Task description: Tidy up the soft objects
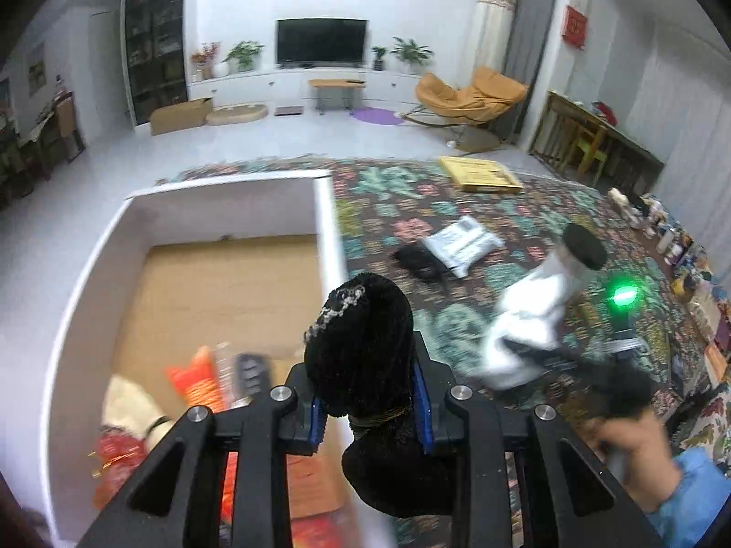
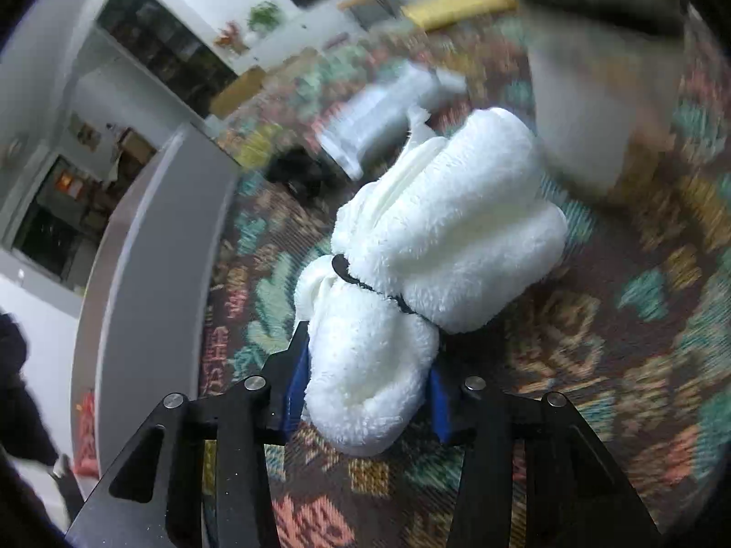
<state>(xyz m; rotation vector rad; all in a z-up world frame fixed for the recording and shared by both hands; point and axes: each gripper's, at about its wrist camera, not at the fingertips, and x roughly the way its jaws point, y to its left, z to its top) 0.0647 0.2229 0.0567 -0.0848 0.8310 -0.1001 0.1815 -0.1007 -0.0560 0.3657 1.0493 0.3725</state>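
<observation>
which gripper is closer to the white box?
Left. The left gripper, shut on a black plush, sits over the white box rim; the right gripper grips a white plush beside it.

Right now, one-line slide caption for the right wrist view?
Right tongs shut on a white plush bundle above the patterned rug, beside the white box wall.

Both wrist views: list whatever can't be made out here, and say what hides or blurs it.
- Left wrist view: the contents of the white box are motion-blurred; only orange, red and cream shapes show, partly behind the left tool.
- Left wrist view: the lower end of the black plush item is cut off behind the tool body.
- Right wrist view: the grey container is smeared by motion; the white plush item covers the rug beneath.
</observation>
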